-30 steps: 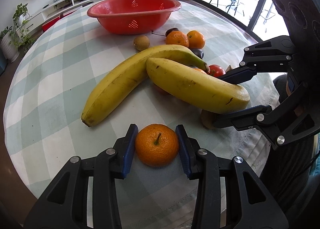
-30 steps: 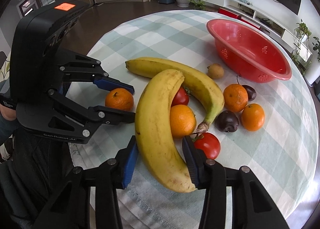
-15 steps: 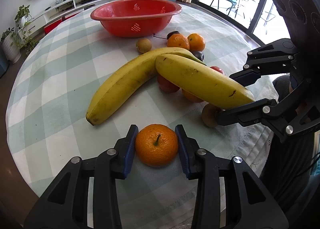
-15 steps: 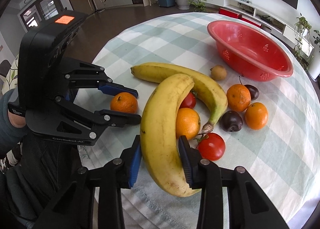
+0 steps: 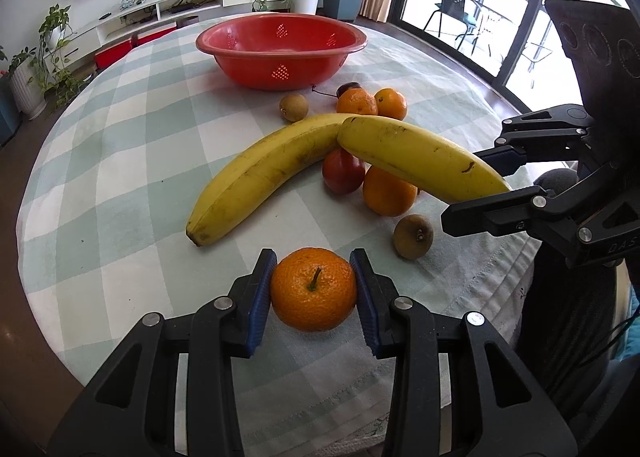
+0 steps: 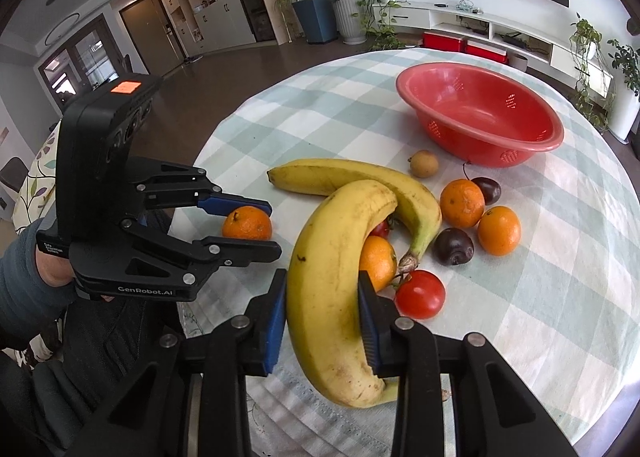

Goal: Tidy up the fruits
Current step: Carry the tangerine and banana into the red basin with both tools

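The white words "GenRobot.AI" are printed on the black side of the left gripper [image 6: 256, 226], seen from the right wrist. A small white label [image 6: 52, 248] beside it is too tiny to be read.

Right hand-held gripper [image 6: 322, 313] closing, blue pads pressing both sides of a banana [image 6: 336, 285], its far tip over the second banana [image 6: 360, 185] lying on the desk [image 6: 560, 297]. Left hand-held gripper [image 6: 256, 227] near the desk's left edge, jaws around a mandarin [image 6: 247, 223]. Tomato [image 6: 420, 294], plum [image 6: 454, 246] and two more mandarins just right of the bananas. Red colander [image 6: 480, 113] toward the far edge, empty.
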Tool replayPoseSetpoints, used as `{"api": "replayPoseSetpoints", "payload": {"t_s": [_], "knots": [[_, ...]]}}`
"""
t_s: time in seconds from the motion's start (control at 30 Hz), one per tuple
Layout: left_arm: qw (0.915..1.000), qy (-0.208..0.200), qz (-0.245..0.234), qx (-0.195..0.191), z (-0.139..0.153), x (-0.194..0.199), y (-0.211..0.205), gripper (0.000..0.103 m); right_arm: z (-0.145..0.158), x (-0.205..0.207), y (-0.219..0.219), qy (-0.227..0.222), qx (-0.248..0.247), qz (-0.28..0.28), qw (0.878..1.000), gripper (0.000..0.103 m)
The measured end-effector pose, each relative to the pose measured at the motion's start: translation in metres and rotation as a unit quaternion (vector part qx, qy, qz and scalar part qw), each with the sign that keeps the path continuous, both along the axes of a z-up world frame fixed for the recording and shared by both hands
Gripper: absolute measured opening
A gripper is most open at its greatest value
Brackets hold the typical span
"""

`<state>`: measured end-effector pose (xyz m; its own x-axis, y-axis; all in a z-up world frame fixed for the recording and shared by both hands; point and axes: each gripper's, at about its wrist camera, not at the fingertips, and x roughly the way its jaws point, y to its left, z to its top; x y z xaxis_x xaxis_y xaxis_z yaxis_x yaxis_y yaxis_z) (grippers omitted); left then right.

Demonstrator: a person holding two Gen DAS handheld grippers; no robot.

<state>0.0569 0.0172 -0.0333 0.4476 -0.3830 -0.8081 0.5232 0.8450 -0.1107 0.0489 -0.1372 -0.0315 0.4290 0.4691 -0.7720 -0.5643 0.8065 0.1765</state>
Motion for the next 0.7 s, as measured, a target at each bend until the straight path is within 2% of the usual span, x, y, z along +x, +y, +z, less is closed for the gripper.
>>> {"api": "replayPoseSetpoints", "payload": {"t_s": [0.2, 0.4, 0.53, 0.7], "knots": [[0.9998, -0.011, 0.000, -0.019, 0.015, -0.006, 0.002, 0.035, 0.015, -0.009, -0.004, -0.013, 0.022, -0.004, 1.000, 0.035], [0.9986, -0.026, 0.000, -0.046, 0.043, -0.003, 0.002, 0.035, 0.039, -0.009, -0.012, -0.027, 0.065, -0.010, 0.997, 0.035], [0.9975, -0.034, 0.000, -0.062, 0.062, 0.008, 0.002, 0.035, 0.055, -0.001, -0.022, -0.039, 0.089, -0.024, 0.995, 0.035], [0.9962, -0.059, 0.000, -0.064, 0.093, 0.037, -0.002, 0.035, 0.073, 0.024, -0.041, -0.063, 0.090, -0.060, 0.992, 0.035]]}}
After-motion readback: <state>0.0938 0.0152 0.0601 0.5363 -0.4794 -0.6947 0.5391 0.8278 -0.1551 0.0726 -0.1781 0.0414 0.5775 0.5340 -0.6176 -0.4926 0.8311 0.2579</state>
